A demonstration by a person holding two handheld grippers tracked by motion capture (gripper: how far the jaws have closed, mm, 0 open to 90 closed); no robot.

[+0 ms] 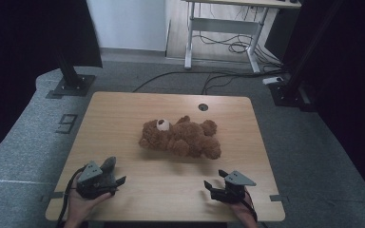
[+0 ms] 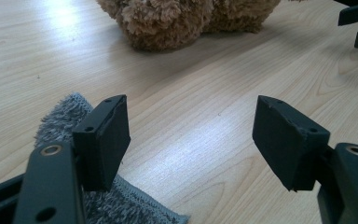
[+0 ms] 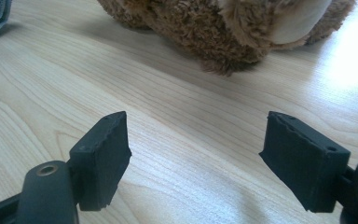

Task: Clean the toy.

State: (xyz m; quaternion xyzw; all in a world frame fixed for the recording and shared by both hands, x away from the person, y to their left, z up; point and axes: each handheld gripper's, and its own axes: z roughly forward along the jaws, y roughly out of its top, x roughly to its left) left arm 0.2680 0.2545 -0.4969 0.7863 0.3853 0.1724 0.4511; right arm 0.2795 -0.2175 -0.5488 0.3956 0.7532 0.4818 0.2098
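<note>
Teddy bear [image 1: 180, 137]: brown plush toy lying on its side at the centre of the wooden table [image 1: 123, 114], pale muzzle turned up toward 12 o'clock, legs trailing toward 4 o'clock.
Table edges: bare wood rings the bear on every side; the near strip between the bear and the 6 o'clock edge is open, broken only by the two grippers. A round cable hole [image 1: 203, 107] sits near the 12 o'clock edge.
Grey cloth [image 1: 107, 172]: fuzzy towel at 8 o'clock from the bear, near the front left corner, lying partly under the left gripper; in the left gripper view its hemmed corner [image 2: 121, 200] passes beneath the left-hand jaw.
Left gripper [image 1: 114, 184]: at 7 o'clock from the bear, well apart from it, held low over the table; jaws spread wide with nothing between them but wood grain. The bear [image 2: 177, 18] lies ahead at the 12 o'clock edge of its view.
Right gripper [image 1: 215, 179]: at 5 o'clock from the bear, near the front edge, well apart from the toy; jaws likewise wide apart and empty. The bear [image 3: 200, 28] lies ahead at 12 o'clock of its view.
Hands: left hand [image 1: 83, 204] and right hand [image 1: 243, 209] enter from the 6 o'clock edge, each wrapped round its gripper's rear, cables trailing back.
</note>
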